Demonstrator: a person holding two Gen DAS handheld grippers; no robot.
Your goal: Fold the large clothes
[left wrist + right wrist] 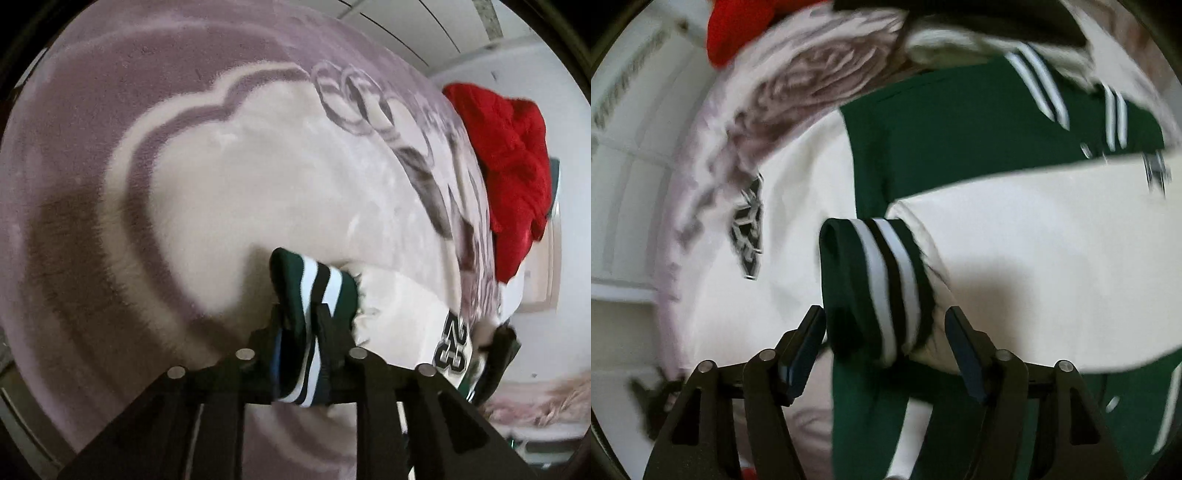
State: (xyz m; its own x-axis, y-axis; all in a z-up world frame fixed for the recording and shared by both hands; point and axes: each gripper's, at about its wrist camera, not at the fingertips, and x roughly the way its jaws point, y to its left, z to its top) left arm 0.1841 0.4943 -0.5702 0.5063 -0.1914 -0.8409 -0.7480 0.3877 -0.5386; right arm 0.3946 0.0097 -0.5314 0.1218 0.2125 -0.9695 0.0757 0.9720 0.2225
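Left wrist view: the left gripper (301, 314) has its jaws squeezed on one striped cuff (314, 284) of the green and white jacket (406, 314). The cuff sticks up between the fingers, over the purple and cream blanket (147, 166). The jacket says "23". One red garment (513, 166) lies far off.

Right wrist view: the right gripper (886, 328) has another striped cuff (875, 280) between its two fingers. The jaws stand apart; I cannot tell if they press it.
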